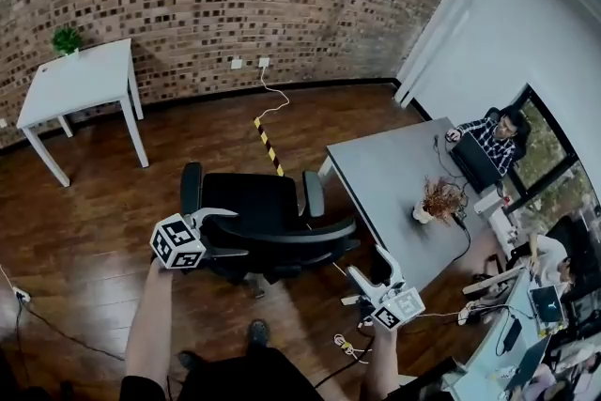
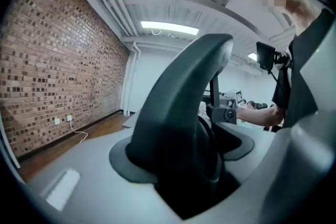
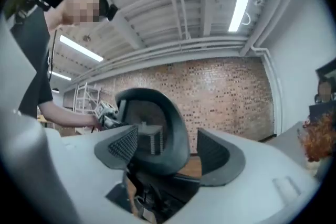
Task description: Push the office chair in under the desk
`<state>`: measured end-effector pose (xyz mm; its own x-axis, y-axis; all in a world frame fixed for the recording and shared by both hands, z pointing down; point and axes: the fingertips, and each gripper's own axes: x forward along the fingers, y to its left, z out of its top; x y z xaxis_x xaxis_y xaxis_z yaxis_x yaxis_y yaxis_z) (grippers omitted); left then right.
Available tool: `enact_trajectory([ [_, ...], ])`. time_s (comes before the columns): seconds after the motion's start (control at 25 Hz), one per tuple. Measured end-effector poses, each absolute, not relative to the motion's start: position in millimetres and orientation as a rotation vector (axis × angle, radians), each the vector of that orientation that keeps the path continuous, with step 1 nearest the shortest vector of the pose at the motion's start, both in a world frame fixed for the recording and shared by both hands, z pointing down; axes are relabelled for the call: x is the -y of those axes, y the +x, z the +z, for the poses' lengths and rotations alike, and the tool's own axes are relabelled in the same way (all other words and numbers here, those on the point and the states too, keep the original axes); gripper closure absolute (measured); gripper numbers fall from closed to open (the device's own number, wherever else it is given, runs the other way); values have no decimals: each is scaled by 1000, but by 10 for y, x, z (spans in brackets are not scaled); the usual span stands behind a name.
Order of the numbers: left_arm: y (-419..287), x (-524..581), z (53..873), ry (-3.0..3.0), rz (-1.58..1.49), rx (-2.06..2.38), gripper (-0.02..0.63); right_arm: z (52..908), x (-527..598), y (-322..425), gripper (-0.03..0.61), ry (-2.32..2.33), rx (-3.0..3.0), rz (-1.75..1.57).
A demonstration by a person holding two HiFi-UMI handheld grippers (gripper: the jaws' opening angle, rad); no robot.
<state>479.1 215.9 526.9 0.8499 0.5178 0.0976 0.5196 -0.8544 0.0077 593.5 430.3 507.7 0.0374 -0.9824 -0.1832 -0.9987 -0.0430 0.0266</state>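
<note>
The office chair [image 1: 254,202] stands at the centre of the head view on the wooden floor [image 1: 207,127], just left of the grey desk [image 1: 394,174] and not under it. It is black, with a padded seat, an armrest on each side, a curved backrest [image 1: 291,230] along its lower edge and a wheeled base beneath. The left gripper [image 1: 239,233] has its jaws spread wide astride the backrest's left end. The right gripper [image 1: 368,263], at the lower right, also has its jaws apart, with the backrest's other end between them.
</note>
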Motion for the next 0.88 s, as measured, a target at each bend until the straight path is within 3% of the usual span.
enact_trajectory([
  [0.16, 4536, -1745, 5361, -3070, -172, 928, 219, 5341, -3506, 5854, 212, -2202, -2345, 145],
  [0.2, 4511, -1719, 5335, -3086, -183, 940, 229, 5305, -3324, 5795, 212, -2158, -2408, 125],
  [0.68, 3406, -1384, 4770, -3139, -206, 678, 167, 4516, -2728, 4713, 230, -1898, -2311, 129],
  [0.88, 2847, -1365, 4746, -3157, -140, 628, 190, 4587, -2544, 4328, 232, -1787, -2397, 114],
])
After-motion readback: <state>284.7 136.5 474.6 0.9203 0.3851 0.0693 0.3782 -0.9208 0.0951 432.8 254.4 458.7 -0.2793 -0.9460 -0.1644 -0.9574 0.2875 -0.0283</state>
